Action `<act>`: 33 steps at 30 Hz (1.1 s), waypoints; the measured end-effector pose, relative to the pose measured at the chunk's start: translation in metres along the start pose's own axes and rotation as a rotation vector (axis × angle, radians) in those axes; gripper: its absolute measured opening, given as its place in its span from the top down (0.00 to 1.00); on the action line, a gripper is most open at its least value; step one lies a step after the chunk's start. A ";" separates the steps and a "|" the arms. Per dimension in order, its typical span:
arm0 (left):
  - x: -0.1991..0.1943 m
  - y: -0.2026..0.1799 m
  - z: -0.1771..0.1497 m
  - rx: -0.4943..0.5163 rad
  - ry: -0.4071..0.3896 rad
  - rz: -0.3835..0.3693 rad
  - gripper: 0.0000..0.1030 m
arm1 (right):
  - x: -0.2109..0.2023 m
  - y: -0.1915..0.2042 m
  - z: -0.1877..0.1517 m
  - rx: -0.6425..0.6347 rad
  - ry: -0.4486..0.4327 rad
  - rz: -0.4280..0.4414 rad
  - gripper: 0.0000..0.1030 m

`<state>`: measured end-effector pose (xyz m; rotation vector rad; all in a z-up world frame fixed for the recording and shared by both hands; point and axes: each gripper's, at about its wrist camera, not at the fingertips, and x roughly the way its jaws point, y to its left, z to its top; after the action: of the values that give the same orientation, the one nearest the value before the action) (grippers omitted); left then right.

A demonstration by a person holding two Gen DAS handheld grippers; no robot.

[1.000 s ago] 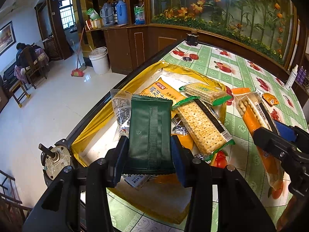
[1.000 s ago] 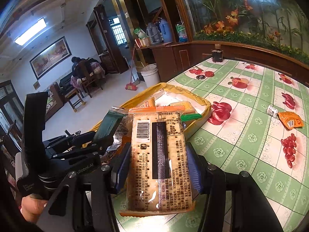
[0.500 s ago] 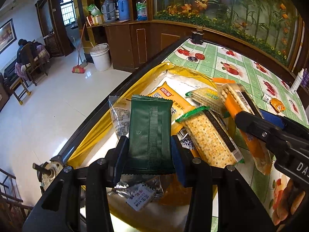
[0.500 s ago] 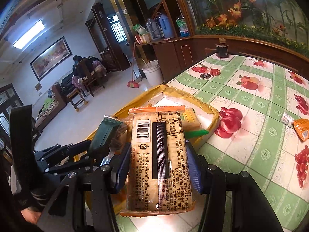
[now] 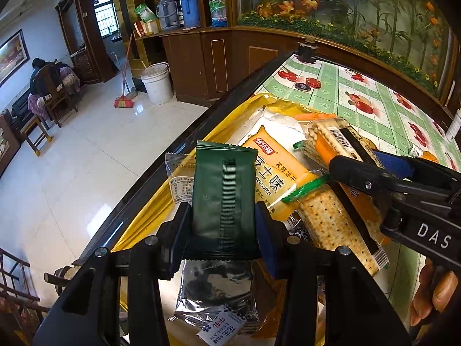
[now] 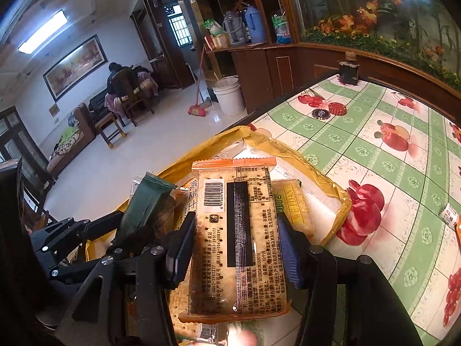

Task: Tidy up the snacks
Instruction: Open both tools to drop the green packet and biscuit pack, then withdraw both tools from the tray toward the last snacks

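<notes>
My left gripper [image 5: 223, 225] is shut on a dark green snack packet [image 5: 223, 193], held upright over the yellow tray [image 5: 230, 118]; the same green snack packet [image 6: 145, 201] shows at the left of the right wrist view. My right gripper [image 6: 234, 239] is shut on an orange-edged cracker pack [image 6: 236, 239] above the tray's near side, and this cracker pack [image 5: 340, 144] appears in the left wrist view too. In the yellow tray [image 6: 314, 176] lie an orange biscuit packet [image 5: 273, 178], a green-ended cracker pack [image 5: 328, 216] and a silver packet [image 5: 216, 291].
The tray sits at the table's dark left edge [image 5: 178, 150], with floor below. The green checked tablecloth [image 6: 389, 167] holds two small round lids [image 6: 328, 111], a dark jar [image 6: 348, 72] at the far end and small wrappers [image 6: 449, 216] on the right. A hand [image 5: 432, 294] holds the right gripper.
Both grippers have moved over the tray with their packets still gripped. The right gripper's cracker pack has come in from the right, over the tray's contents.
</notes>
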<state>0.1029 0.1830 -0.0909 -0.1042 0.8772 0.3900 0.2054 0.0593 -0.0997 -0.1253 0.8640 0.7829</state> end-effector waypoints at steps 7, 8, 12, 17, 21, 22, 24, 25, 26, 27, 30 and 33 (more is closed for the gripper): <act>0.004 0.006 0.002 -0.022 0.025 0.000 0.44 | 0.005 0.003 0.008 -0.002 -0.001 -0.001 0.44; 0.003 0.008 0.002 -0.030 0.027 -0.003 0.41 | 0.004 0.003 0.009 -0.001 -0.009 0.004 0.44; -0.001 0.010 0.003 -0.041 0.028 0.004 0.24 | -0.009 0.002 0.007 0.016 -0.041 0.011 0.39; -0.009 0.001 0.003 -0.023 0.019 0.006 0.24 | -0.032 -0.008 0.001 0.049 -0.075 0.010 0.38; -0.018 -0.005 0.003 -0.017 0.008 0.002 0.24 | -0.050 -0.016 -0.007 0.068 -0.095 0.004 0.38; -0.021 -0.006 0.003 -0.017 0.003 -0.001 0.24 | -0.055 -0.019 -0.010 0.073 -0.100 0.001 0.38; -0.027 -0.010 0.004 -0.017 -0.007 -0.012 0.24 | -0.066 -0.027 -0.017 0.092 -0.111 -0.009 0.37; -0.030 -0.013 0.005 -0.014 -0.013 -0.018 0.24 | -0.071 -0.031 -0.021 0.100 -0.115 -0.014 0.37; -0.033 -0.016 0.006 -0.011 -0.018 -0.022 0.24 | -0.076 -0.037 -0.026 0.111 -0.118 -0.023 0.36; -0.035 -0.020 0.006 -0.005 -0.023 -0.030 0.24 | -0.080 -0.042 -0.031 0.122 -0.120 -0.032 0.36; -0.041 -0.038 0.007 0.022 -0.031 -0.061 0.24 | -0.094 -0.067 -0.049 0.168 -0.119 -0.068 0.35; -0.044 -0.060 0.007 0.062 -0.030 -0.091 0.24 | -0.105 -0.095 -0.067 0.226 -0.112 -0.106 0.35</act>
<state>0.1052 0.1161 -0.0568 -0.0803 0.8512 0.2784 0.1840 -0.0954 -0.0869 0.0723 0.8266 0.5832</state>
